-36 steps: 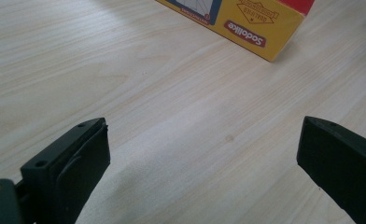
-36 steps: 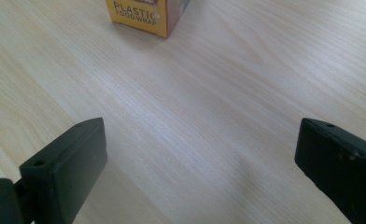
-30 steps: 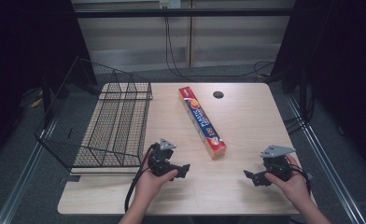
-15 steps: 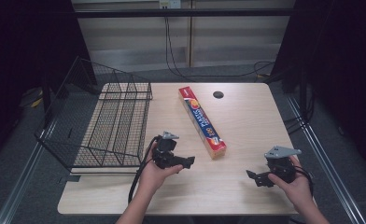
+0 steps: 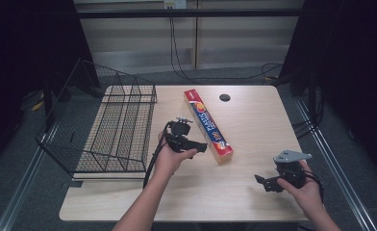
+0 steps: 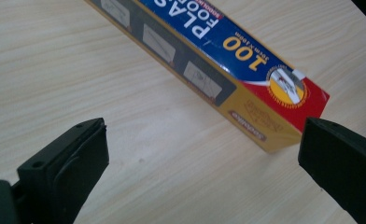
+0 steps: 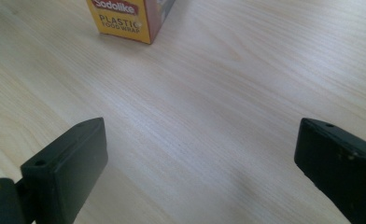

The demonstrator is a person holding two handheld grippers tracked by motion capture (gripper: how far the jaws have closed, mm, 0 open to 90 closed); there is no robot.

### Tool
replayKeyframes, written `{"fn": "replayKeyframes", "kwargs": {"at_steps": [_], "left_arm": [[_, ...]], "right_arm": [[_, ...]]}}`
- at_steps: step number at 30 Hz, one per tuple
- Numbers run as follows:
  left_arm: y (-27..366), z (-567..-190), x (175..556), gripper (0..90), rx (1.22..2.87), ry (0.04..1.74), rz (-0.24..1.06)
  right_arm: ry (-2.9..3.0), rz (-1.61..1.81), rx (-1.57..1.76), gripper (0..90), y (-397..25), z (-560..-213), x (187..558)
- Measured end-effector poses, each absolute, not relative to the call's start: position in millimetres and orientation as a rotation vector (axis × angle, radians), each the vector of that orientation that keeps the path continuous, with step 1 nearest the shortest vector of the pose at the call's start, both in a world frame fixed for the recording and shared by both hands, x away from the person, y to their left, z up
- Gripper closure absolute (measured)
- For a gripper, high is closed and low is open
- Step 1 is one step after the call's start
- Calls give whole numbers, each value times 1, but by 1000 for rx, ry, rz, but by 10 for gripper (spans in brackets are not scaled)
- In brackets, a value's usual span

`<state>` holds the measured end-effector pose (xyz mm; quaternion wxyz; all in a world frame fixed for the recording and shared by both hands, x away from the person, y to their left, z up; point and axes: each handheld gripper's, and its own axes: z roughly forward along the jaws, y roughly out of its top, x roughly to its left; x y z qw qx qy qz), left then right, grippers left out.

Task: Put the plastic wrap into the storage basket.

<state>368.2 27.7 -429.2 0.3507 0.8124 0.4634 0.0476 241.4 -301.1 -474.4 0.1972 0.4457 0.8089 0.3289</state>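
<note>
While the left gripper (image 5: 199, 146) hovers just beside the near end of the box (image 5: 208, 126) of plastic wrap, its jaws stand wide apart with nothing between them but bare wood. The box lies flat near the middle of the surface (image 5: 254, 120), slanting from the far middle toward the near right, well apart from the right gripper (image 5: 266, 182) at the near right corner. That gripper's jaws are also spread wide over bare wood.

A black wire basket (image 5: 114, 130) sits at the left edge of the surface, partly overhanging it; nothing can be seen lying in it. A small dark round hole (image 5: 224, 97) shows in the surface beyond the box.

In the left gripper view the box (image 6: 209, 60) has a blue top with white letters "PLAS" and "FOO", a yellow "100", and a red end panel with a round picture. In the right gripper view its yellow end (image 7: 127, 18) reads "Sodolike" and "PLASTIC FOOD WRAP".
</note>
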Motion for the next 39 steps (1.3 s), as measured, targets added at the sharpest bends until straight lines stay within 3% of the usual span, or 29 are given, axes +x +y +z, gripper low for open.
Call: {"fn": "replayKeyframes", "kwargs": {"at_steps": [21, 39], "left_arm": [[-16, -433, 408, 36, 2048, 1336, 151], [-55, -448, 418, 30, 2112, 1405, 185]], "right_arm": [[2253, 939, 1243, 32, -303, -473, 242], [2245, 948, 1236, 36, -304, -471, 242]]}}
